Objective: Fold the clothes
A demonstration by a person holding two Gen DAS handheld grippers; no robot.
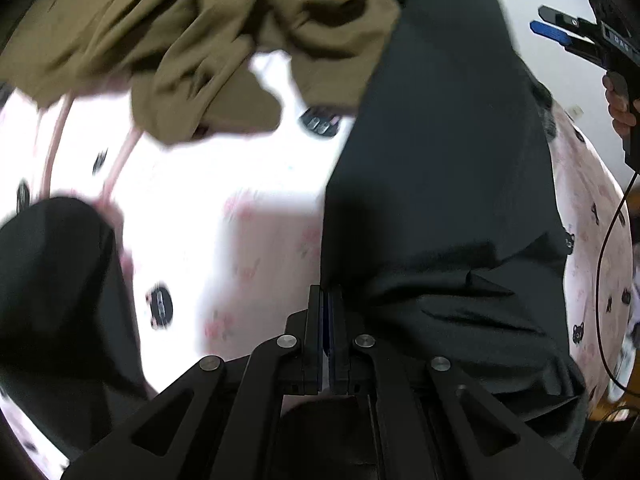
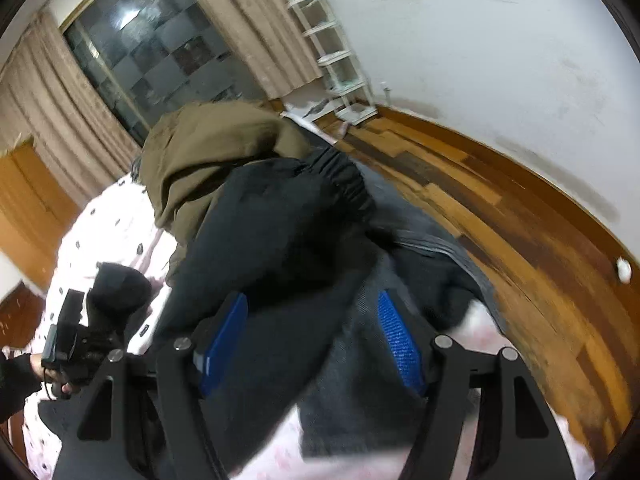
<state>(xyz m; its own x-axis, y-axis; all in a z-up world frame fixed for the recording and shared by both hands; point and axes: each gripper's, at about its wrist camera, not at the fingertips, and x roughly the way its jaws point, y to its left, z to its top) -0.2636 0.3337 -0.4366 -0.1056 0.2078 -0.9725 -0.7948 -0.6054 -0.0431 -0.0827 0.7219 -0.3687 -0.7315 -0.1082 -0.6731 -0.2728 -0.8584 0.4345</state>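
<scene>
In the left wrist view the left gripper (image 1: pixel 328 320) has its jaws pressed together, with the edge of the black garment (image 1: pixel 440 200) lying against them; whether cloth is pinched between them cannot be told. That garment runs up and away ahead of it and to its right, over a pink printed bedsheet (image 1: pixel 240 220). An olive-brown garment (image 1: pixel 180 40) lies crumpled farther ahead on the left. Far to the right, the right gripper (image 1: pixel 556 28) shows with its fingers apart.

The right wrist view shows the right gripper (image 2: pixel 312 344) spread wide, blue pads (image 2: pixel 396 344) bare, with the black trousers (image 2: pixel 280 240) and a grey garment (image 2: pixel 352 380) lying between and below them. Only here appear the trousers' elastic waistband (image 2: pixel 340 172), the wooden floor (image 2: pixel 500 220), a white shelf rack (image 2: pixel 336 60), curtains (image 2: pixel 248 20) and a dark window (image 2: pixel 152 48). The left gripper (image 2: pixel 108 292) sits low to the left.
</scene>
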